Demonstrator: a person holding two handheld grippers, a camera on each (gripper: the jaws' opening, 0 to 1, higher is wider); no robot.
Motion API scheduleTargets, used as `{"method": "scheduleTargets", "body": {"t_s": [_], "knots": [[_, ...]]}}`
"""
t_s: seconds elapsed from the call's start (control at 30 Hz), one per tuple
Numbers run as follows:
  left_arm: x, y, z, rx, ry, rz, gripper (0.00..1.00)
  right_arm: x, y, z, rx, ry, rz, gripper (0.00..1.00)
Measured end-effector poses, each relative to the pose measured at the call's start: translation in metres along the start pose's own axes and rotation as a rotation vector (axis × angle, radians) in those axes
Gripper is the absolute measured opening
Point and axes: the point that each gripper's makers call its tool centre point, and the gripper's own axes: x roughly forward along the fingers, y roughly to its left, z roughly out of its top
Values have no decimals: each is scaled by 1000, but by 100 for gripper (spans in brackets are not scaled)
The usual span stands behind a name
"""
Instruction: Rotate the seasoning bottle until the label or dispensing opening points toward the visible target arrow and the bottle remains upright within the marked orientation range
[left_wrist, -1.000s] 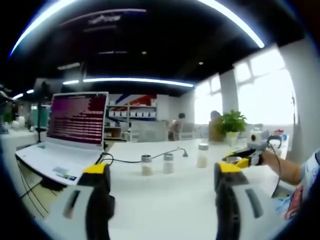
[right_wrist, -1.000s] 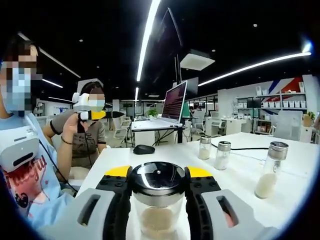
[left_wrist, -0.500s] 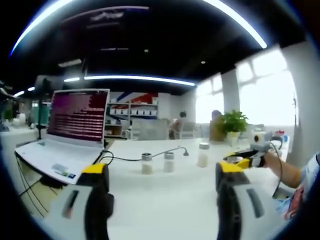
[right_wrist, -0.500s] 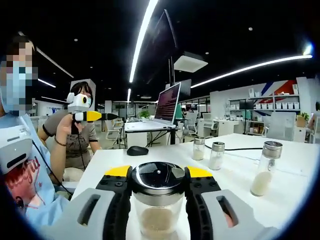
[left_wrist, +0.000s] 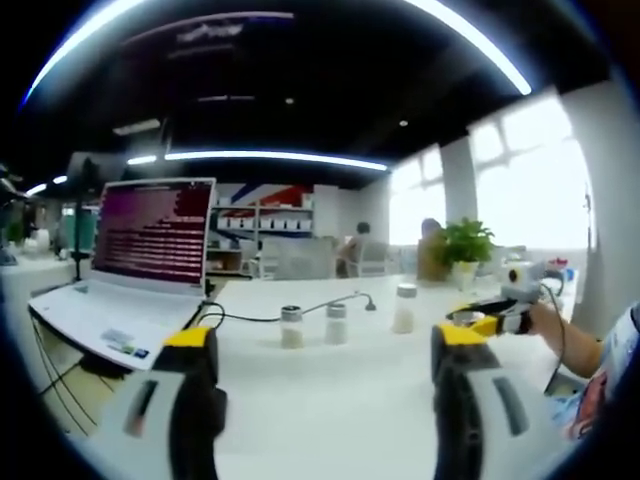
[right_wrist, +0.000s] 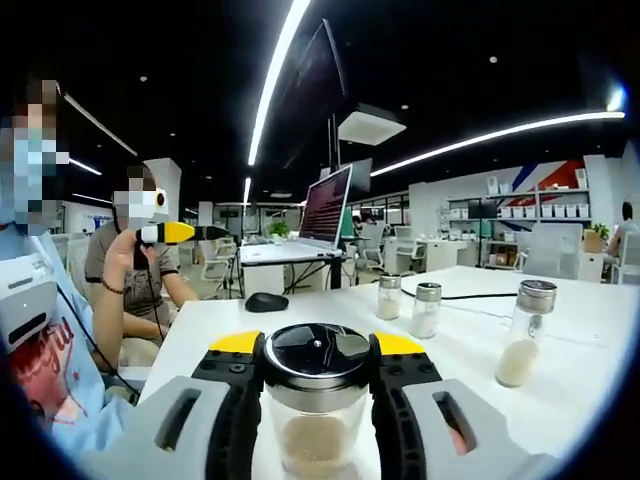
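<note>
- Right gripper (right_wrist: 314, 372) is clamped on the seasoning bottle (right_wrist: 313, 400), its yellow-tipped jaws pressed to either side just under the dark shiny lid (right_wrist: 313, 350); the bottle stands upright, with pale granules showing through the glass.
- Left gripper (left_wrist: 318, 350) hangs released over the white tabletop (left_wrist: 330, 400), jaws wide apart with nothing between them.
- By my reading, the step in hand is the turn itself: the bottle is gripped and needs rotating about its upright axis.
- I can make out no target arrow or marked range from either camera, and no label on the bottle, so how much turn is left cannot be judged.
- The next move calls for a slow twist of the right wrist that keeps the lid level, so the bottle does not tip.
- Right gripper view gives the grasp close up, plus 3 more shakers on the tabletop: 2 short ones (right_wrist: 389, 297) side by side and a taller one (right_wrist: 526, 333) off to the right, a black mouse (right_wrist: 267, 301), a laptop (right_wrist: 322, 212) behind, and a seated person (right_wrist: 135, 275).
- Left gripper view gives the wider layout instead: the laptop's lit screen (left_wrist: 152, 234), a cable (left_wrist: 300, 314) trailing across the tabletop, the 3 shakers in a row, a potted plant (left_wrist: 462, 246), and the right gripper at the far right in the person's hand (left_wrist: 540, 318).
</note>
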Motion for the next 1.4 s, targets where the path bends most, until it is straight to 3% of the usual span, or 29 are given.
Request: {"method": "scheduleTargets", "body": {"t_s": [0.8,1.4], "knots": [[-1,8,3,2,-16,16,93,6,-15,-2,14,22,-133,41],[-4,8,2,5,-14,10,93,5,-11,-2,15,4,-213,41]]}}
